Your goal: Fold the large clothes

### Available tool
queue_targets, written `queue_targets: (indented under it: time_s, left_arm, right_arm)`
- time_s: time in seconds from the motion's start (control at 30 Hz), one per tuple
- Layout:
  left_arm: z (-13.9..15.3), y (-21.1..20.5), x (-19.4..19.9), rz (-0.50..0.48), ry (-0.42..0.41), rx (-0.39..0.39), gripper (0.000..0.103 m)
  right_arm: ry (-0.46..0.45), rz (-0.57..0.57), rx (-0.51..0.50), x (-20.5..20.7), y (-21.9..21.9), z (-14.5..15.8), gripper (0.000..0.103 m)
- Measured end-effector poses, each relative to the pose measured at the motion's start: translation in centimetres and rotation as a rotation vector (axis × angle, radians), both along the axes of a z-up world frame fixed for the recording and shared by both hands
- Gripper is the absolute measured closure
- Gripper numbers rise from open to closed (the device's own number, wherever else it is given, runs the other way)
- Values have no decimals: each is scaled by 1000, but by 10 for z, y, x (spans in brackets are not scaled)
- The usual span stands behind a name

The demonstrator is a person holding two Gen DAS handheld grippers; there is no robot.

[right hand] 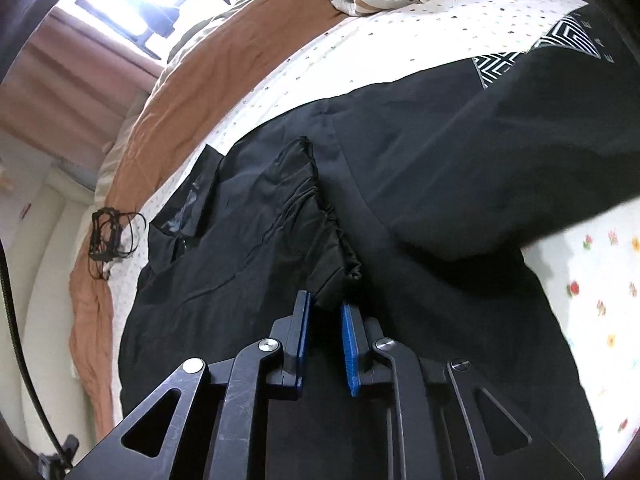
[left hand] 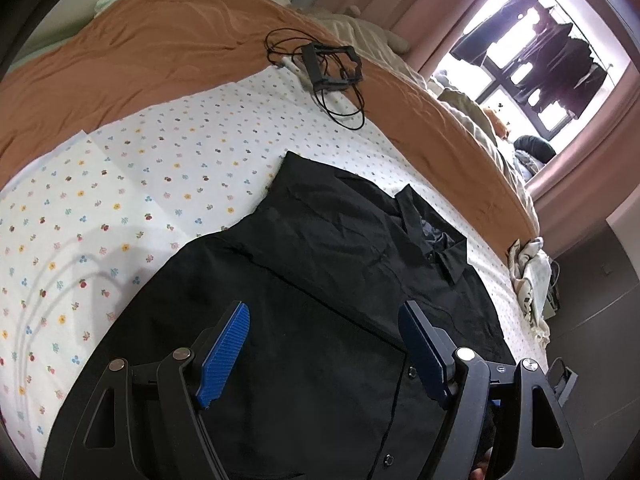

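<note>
The left gripper [left hand: 326,322] hangs closest to its camera, its blue pads [left hand: 224,354] standing wide apart above the lower front of a black shirt [left hand: 320,280], with nothing between them and no cloth touched. The right gripper [right hand: 325,306] sits equally close in its own view; its jaws are nearly together and a bunched fold of the shirt's sleeve [right hand: 320,240] sits pinched between the pad tips.

The bed [left hand: 160,52] carries everything. An orange blanket [left hand: 140,40] covers its far side and runs along the edge toward the window [left hand: 540,52]. A white flowered sheet [left hand: 140,184] lies over the near part. The black shirt is spread on this sheet at the near edge, collar [left hand: 436,236] pointing toward the window side, button row running down toward the left gripper. In the right wrist view a second dark garment with a white line print [right hand: 520,56] overlaps the shirt's far side.

A crumpled pale cloth [left hand: 530,276] lies at the bed's edge beside the collar. A small black frame with tangled cables [left hand: 332,68] rests where sheet meets blanket, well apart from the shirt.
</note>
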State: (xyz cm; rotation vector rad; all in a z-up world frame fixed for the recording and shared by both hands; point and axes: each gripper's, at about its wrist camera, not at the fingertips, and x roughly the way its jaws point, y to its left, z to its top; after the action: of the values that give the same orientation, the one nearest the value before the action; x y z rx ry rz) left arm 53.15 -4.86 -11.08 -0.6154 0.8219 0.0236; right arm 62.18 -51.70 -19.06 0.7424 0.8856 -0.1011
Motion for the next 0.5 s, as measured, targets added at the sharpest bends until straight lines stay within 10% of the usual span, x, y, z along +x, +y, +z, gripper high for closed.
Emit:
queue_targets:
  time_s: [0.17,0.5]
  left_arm:
    - [2,-3,-1,1,-3,-3,25]
    - [10,-23,1,-62,-28,20,9]
  right_arm:
    - [-51,-40,-79,-30,-1,27,35]
    - [-44,-192,-51,-77,-56,35,34]
